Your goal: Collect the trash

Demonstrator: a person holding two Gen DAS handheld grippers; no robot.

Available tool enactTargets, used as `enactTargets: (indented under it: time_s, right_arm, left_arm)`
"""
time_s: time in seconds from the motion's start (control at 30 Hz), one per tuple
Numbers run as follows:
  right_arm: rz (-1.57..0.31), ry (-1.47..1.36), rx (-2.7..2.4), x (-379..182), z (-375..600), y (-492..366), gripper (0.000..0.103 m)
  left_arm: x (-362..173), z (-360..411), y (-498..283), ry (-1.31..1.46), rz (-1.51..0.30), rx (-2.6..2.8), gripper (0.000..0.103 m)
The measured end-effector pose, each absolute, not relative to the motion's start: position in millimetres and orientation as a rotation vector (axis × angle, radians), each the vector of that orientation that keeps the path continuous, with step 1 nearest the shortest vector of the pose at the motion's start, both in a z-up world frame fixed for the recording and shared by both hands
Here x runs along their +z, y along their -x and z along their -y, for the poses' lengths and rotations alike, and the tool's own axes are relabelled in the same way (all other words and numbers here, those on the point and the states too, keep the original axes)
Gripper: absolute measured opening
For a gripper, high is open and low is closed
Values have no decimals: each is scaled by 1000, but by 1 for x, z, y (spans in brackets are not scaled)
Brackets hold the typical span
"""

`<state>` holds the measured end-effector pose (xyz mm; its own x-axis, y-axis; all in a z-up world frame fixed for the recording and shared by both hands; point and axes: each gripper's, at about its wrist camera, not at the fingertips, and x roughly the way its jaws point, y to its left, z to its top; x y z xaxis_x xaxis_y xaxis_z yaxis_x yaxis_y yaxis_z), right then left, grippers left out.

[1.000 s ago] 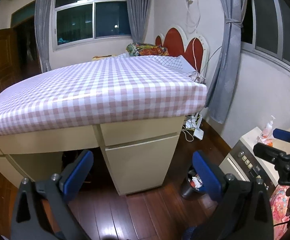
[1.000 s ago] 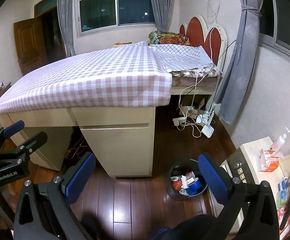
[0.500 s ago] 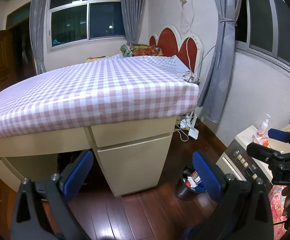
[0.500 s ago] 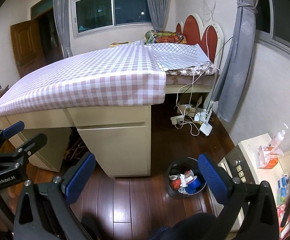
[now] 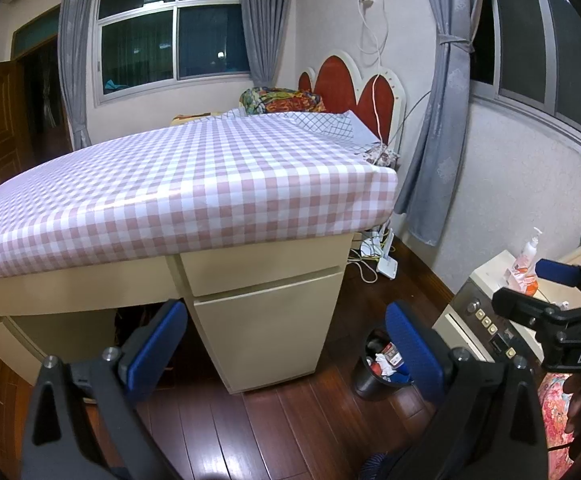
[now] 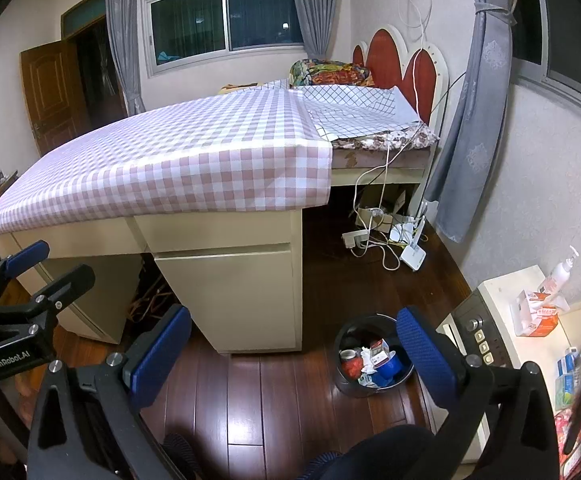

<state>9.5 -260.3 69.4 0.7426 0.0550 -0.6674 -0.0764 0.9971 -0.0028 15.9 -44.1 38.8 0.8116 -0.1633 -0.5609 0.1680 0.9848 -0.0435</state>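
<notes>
Trash bin (image 6: pixel 374 360) near right on floor: light, crumply scraps; I'd grip rim. Left claw (image 5: pixel 286 348), right claw (image 6: pixel 294 352) both wide, empty.

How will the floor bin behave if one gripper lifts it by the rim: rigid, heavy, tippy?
The trash bin looks like a small dark round tub, probably rigid enough for a rim pinch. Its load seems to be crumpled paper and small cartons, so likely light. A one-sided rim grip would probably tilt it, and the loose contents, heaped near the rim, could spill.

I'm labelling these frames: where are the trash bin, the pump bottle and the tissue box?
trash bin (image 6: pixel 354 384), right wrist view, front wall.
pump bottle (image 6: pixel 558 276), right wrist view, body.
tissue box (image 6: pixel 536 318), right wrist view, top face.
</notes>
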Motion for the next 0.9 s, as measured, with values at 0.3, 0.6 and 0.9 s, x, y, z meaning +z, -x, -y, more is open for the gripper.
enactTargets:
  time_s: [0.3, 0.6, 0.9]
  right_arm:
    - [-730, 28, 74, 69, 261, -9, 103]
    - [-728, 27, 72, 69, 259, -10, 103]
    - [-730, 28, 69, 68, 259, -12, 103]
  left_arm:
    - [41, 44, -18, -12, -590, -175, 101]
    - [37, 44, -19, -31, -585, -154, 101]
    - [35, 43, -20, -27, -593, -180, 101]
